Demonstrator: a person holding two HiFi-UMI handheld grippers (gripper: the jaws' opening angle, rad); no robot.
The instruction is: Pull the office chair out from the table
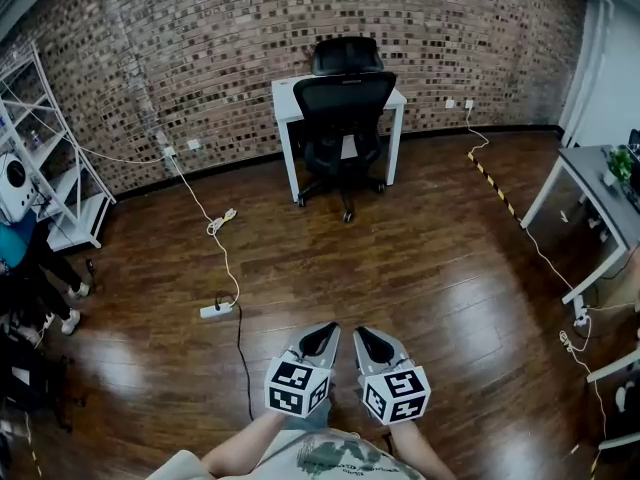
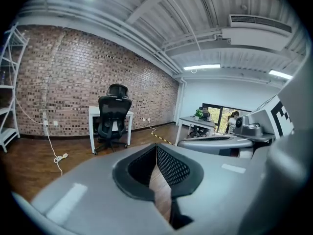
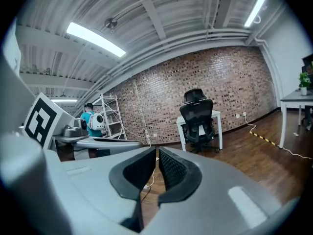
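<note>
Two grippers, left gripper (image 1: pixel 322 336) and right gripper (image 1: pixel 372 340), are held empty, jaws pressed together. The chair (image 1: pixel 343 118) is tucked under the table (image 1: pixel 285 90) at twelve o'clock, well apart; if the jaws are left unopened, no grip would be obtained.

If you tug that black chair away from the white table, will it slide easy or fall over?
The black mesh-back office chair will probably roll easily: it stands on a star base with castors on a glossy wooden floor. It likely won't tip if pulled low, since that base spreads wide. A tug up high might swivel or rock it instead.
</note>
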